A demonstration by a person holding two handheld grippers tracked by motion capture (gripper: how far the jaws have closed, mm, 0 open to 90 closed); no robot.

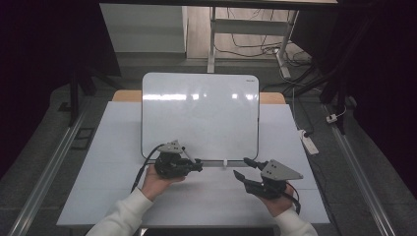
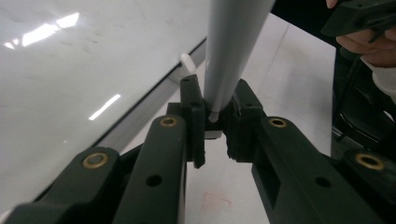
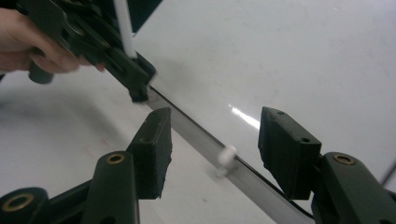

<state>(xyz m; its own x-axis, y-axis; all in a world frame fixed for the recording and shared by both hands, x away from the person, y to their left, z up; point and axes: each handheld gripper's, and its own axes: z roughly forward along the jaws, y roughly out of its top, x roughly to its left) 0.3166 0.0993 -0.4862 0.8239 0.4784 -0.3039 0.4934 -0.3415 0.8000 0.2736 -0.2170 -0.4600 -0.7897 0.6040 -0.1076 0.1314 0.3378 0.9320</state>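
Left gripper (image 1: 198,165) pinched a white marker (image 2: 232,51) at the whiteboard's (image 1: 196,113) lower edge, near the desk's (image 1: 108,162) front. Right gripper (image 1: 242,168) stood spread, empty, just before the board's small white clip (image 3: 226,158)

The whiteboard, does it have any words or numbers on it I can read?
Whiteboard: nothing readable is written on it.
A tiny dark mark at its top right corner, perhaps a brand: too small to read.
Pen in the left gripper: no lettering shows.
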